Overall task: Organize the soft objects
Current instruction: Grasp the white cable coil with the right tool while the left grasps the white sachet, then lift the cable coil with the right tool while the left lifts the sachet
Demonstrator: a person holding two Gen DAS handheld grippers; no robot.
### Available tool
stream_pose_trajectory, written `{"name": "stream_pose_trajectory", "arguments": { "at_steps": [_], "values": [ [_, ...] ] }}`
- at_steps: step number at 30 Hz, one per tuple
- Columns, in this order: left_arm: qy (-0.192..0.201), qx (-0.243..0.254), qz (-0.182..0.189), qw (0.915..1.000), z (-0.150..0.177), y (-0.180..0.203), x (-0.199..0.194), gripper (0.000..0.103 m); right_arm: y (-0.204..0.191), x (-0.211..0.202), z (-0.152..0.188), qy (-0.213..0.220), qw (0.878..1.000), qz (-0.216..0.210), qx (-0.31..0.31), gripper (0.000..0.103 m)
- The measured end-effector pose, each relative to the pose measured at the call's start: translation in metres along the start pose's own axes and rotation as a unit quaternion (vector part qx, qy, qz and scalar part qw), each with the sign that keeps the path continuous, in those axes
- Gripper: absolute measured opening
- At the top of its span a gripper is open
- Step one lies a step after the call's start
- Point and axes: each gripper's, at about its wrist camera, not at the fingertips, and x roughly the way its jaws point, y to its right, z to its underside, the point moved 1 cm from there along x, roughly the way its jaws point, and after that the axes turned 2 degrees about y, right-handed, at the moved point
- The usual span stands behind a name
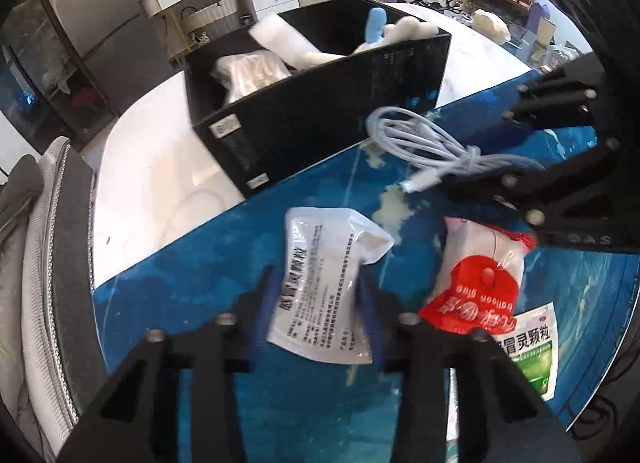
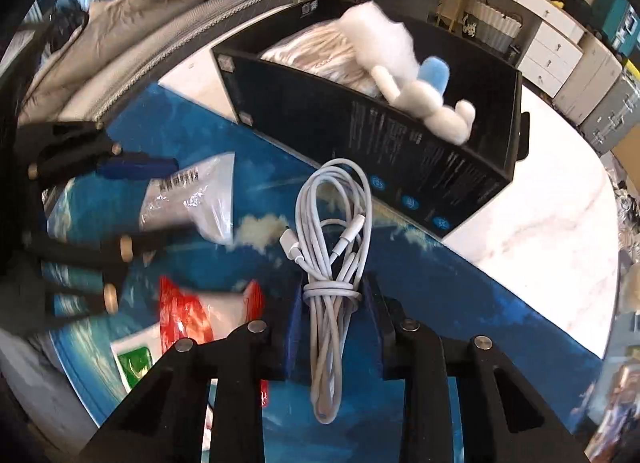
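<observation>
Blue pads of the left gripper (image 1: pixel 316 303) are clenched on the white sachet (image 1: pixel 324 287); in the left wrist view the packet sits squarely between the two pads, its lower half pinched and its upper half, with the flared open corner, sticking out forward. Long axis of the sachet runs along the fingers, pointing toward the black box (image 1: pixel 320 111).

Right gripper (image 2: pixel 334 315) is clamped on the coiled white cable (image 2: pixel 332 231), pads closing on the bundle at its wrapped waist. Loops and connectors fan out ahead of the pads, tail hangs back between the fingers. Cable's long axis also lies along the fingers.

Both loads are off or barely off the blue mat (image 1: pixel 224 255); can't tell clearance from these views.

Key relation: the box lies ahead of both grippers, up and beyond the held items, open top facing up, already holding a white plush toy (image 2: pixel 428 103) and a wrapped pale bundle (image 1: pixel 248 71). The right gripper looks nearer the box's long wall; the left has farther to travel. My read: both need a lift to clear the wall, then forward and drop.

Left on the mat: red-and-white pouch (image 1: pixel 480 275) and a green-printed sachet (image 1: pixel 532 347), between the two grippers, nearer the left one.

Risk: dangling cable loops snagging the box rim.
</observation>
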Motion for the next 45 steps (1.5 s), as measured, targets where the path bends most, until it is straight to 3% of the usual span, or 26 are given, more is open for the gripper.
{"name": "stream_pose_trajectory", "arguments": {
  "at_steps": [3, 6, 7, 14, 15, 16, 17, 18, 19, 22, 29, 32, 36, 41, 45],
  "values": [
    [-0.004, -0.016, 0.021, 0.9997, 0.007, -0.009, -0.008, 0.034, 0.002, -0.006, 0.011, -0.008, 1.0, -0.02, 0.008, 0.028],
    [-0.002, -0.013, 0.017, 0.9998, 0.013, -0.008, -0.017, 0.075, 0.001, -0.01, 0.021, -0.015, 1.0, -0.022, 0.004, 0.028],
    [0.002, -0.009, 0.009, 0.9999, 0.014, -0.008, -0.018, 0.083, 0.001, -0.011, 0.022, -0.016, 1.0, -0.02, 0.001, 0.028],
    [-0.012, -0.01, -0.021, 0.9997, 0.011, -0.012, 0.003, 0.088, -0.012, -0.009, 0.029, -0.012, 1.0, -0.018, -0.006, 0.036],
    [-0.015, -0.022, -0.01, 0.9996, 0.012, -0.016, 0.004, 0.082, -0.011, -0.011, 0.032, -0.009, 1.0, -0.021, -0.005, 0.036],
    [-0.019, -0.034, 0.005, 0.9992, 0.012, -0.019, 0.006, 0.066, -0.011, -0.011, 0.033, -0.008, 1.0, -0.022, -0.005, 0.036],
    [-0.022, -0.042, 0.02, 0.9987, 0.01, -0.018, 0.01, 0.058, -0.011, -0.011, 0.033, -0.009, 1.0, -0.022, -0.005, 0.036],
    [-0.026, -0.052, 0.052, 0.997, 0.009, -0.02, 0.01, 0.045, 0.0, -0.019, 0.04, -0.01, 1.0, -0.02, -0.005, 0.035],
    [-0.026, -0.045, 0.049, 0.9975, 0.008, -0.019, 0.009, 0.038, 0.003, -0.023, 0.045, -0.009, 1.0, -0.013, -0.003, 0.028],
    [-0.022, -0.029, 0.054, 0.9979, 0.008, -0.012, 0.006, 0.019, 0.004, -0.023, 0.045, -0.006, 1.0, -0.012, 0.006, 0.028],
    [0.002, -0.02, 0.045, 0.9988, 0.008, -0.003, -0.004, 0.017, 0.016, -0.036, 0.051, 0.006, 0.999, -0.027, 0.023, 0.028],
    [0.037, -0.019, 0.032, 0.9986, 0.002, -0.002, -0.02, 0.017, 0.014, -0.051, 0.049, 0.026, 0.999, -0.029, 0.025, 0.028],
    [0.099, -0.024, 0.021, 0.9946, -0.004, -0.005, -0.047, 0.017, 0.014, -0.083, 0.045, 0.09, 0.995, -0.033, 0.036, 0.028],
    [0.2, -0.032, -0.011, 0.9791, -0.007, -0.013, -0.087, 0.017, 0.008, -0.125, 0.048, 0.193, 0.98, -0.016, 0.037, 0.028],
    [0.282, -0.038, -0.047, 0.9574, 0.0, -0.013, -0.113, 0.017, -0.001, -0.153, 0.064, 0.291, 0.956, 0.01, 0.043, 0.028]
  ]
}}
